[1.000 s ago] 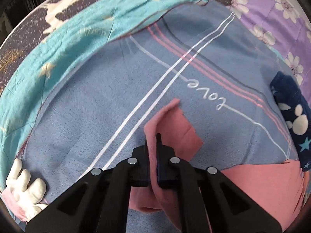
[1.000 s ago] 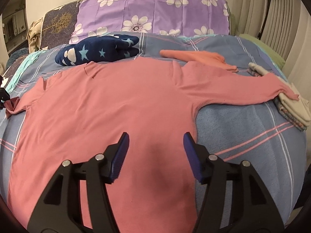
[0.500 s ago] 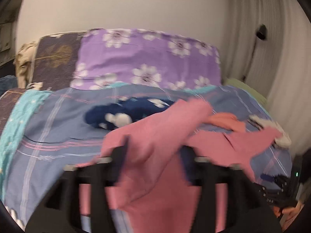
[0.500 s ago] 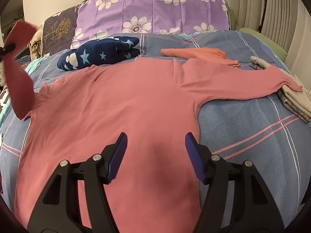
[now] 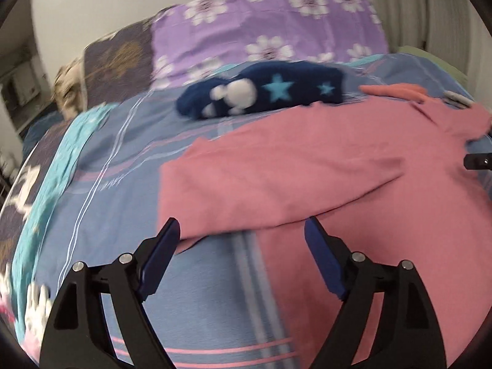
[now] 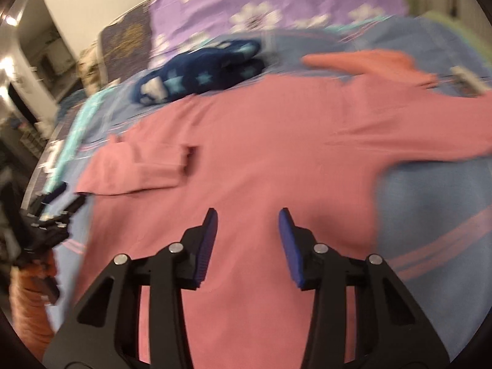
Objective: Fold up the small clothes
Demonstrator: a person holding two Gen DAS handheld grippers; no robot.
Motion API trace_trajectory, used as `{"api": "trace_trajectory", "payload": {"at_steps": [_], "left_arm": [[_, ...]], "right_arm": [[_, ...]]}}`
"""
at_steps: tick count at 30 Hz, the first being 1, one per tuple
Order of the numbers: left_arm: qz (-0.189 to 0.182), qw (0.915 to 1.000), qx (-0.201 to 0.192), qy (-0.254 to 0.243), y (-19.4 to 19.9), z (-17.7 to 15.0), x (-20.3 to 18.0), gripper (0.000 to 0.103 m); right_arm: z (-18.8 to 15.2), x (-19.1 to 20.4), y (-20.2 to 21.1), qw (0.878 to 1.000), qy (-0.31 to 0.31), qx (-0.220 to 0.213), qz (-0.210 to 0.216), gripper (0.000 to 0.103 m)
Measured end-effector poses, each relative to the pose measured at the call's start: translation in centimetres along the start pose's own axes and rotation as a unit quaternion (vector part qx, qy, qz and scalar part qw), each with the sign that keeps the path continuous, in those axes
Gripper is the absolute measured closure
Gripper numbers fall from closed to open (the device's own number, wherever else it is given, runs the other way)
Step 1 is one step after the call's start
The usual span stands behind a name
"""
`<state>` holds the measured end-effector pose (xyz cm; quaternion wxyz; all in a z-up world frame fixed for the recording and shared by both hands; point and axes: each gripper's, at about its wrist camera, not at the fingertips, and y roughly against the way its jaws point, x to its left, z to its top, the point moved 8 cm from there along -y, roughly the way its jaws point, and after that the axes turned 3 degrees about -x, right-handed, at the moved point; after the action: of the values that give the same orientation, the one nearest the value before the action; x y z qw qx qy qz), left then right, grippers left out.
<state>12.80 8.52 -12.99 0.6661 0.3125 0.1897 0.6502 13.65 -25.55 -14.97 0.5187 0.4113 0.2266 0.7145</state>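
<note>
Left claw (image 5: 241, 230) spread wide, empty, above the blue striped bedspread (image 5: 129, 203) at the shirt's near-left edge. Right claw (image 6: 248, 215) likewise apart, gripping nothing, over the lower middle of the pink long-sleeved shirt (image 6: 270, 153). Shirt spread flat on the bed, left sleeve (image 6: 138, 166) folded inward across the chest, right sleeve (image 6: 430, 129) stretched out sideways. Beyond the collar, touching it, a navy star-print garment (image 5: 264, 97); beside that, an orange piece (image 6: 363, 60). Farthest back, purple flowered pillow (image 5: 270, 27).
</note>
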Motion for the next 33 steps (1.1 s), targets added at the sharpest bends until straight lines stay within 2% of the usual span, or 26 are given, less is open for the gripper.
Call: {"api": "trace_trajectory", "payload": {"at_steps": [1,5,7,9,10,11,12,15,16,18,19,20,22,25,28,29,30,31,32,33], "left_arm": [[0.006,0.9999,0.008,0.014,-0.3,-0.5,1.0,0.019],[0.023,0.9974,0.032,0.061,-1.7,-2.2,4.3,0.018],[0.019,0.9962,0.036,0.077,-2.2,-2.6,5.0,0.018],[0.017,0.9953,0.037,0.088,-2.4,-2.7,5.4,0.015],[0.018,0.9950,0.035,0.092,-2.4,-2.6,5.4,0.012],[0.017,0.9949,0.031,0.094,-2.3,-2.6,5.3,0.012],[0.013,0.9951,0.027,0.094,-2.3,-2.4,5.1,0.011],[0.007,0.9962,0.017,0.085,-2.6,-1.9,4.4,0.008],[0.007,0.9964,0.015,0.083,-2.7,-1.7,4.3,0.007],[0.006,0.9967,0.016,0.079,-3.1,-1.4,3.9,0.007],[0.004,0.9968,0.017,0.078,-3.3,-1.3,3.7,0.007],[0.002,0.9967,0.016,0.080,-3.5,-1.2,3.5,0.007],[-0.005,0.9965,0.016,0.082,-3.8,-1.0,3.0,0.007],[-0.009,0.9963,0.024,0.082,-4.8,-0.7,1.9,0.007],[-0.001,0.9968,0.036,0.072,-5.8,-0.6,1.3,0.007],[0.013,0.9970,0.039,0.066,-6.2,-0.5,1.3,0.008],[0.026,0.9968,0.042,0.062,-6.4,-0.5,1.4,0.016],[0.038,0.9965,0.044,0.061,-6.5,-0.4,1.7,0.031],[0.033,0.9961,0.046,0.068,-6.5,-0.3,1.8,0.036],[0.023,0.9955,0.045,0.080,-6.3,-0.2,1.9,0.046]], "right_arm": [[0.5,0.8,-1.1,1.000,0.004,0.012,0.013,0.058],[2.4,3.6,-6.3,0.997,-0.001,0.059,0.053,0.038],[3.2,4.5,-8.4,0.996,-0.005,0.071,0.055,0.033],[3.7,5.3,-10.2,0.997,0.008,0.068,0.035,0.032],[4.0,6.0,-10.7,0.998,0.034,0.058,0.012,0.049],[4.2,6.9,-10.8,0.997,0.062,0.053,-0.001,0.101],[4.6,7.5,-10.4,0.997,0.068,0.045,0.000,0.099],[7.4,9.2,-5.3,0.995,0.074,-0.052,0.028,0.100],[8.7,9.4,-2.7,0.992,0.084,-0.093,0.026,0.100],[10.6,8.2,1.1,0.985,0.093,-0.147,-0.006,0.100],[11.1,7.6,1.8,0.983,0.095,-0.157,-0.019,0.100],[11.7,6.3,2.2,0.982,0.093,-0.160,-0.038,0.100],[11.8,3.5,1.4,0.987,0.070,-0.134,-0.055,0.100],[10.5,0.0,-1.2,0.995,0.018,-0.082,-0.051,0.100],[9.3,-2.0,-2.6,0.996,-0.003,-0.068,-0.062,0.100],[9.0,-2.3,-2.8,0.996,-0.009,-0.066,-0.059,0.100],[8.9,-2.4,-2.5,0.996,-0.015,-0.066,-0.053,0.100],[8.9,-2.3,-2.3,0.996,-0.017,-0.068,-0.046,0.100],[9.2,-1.9,-2.2,0.996,-0.018,-0.074,-0.035,0.100],[9.6,-1.2,-1.1,0.996,-0.017,-0.087,-0.014,0.100]]}}
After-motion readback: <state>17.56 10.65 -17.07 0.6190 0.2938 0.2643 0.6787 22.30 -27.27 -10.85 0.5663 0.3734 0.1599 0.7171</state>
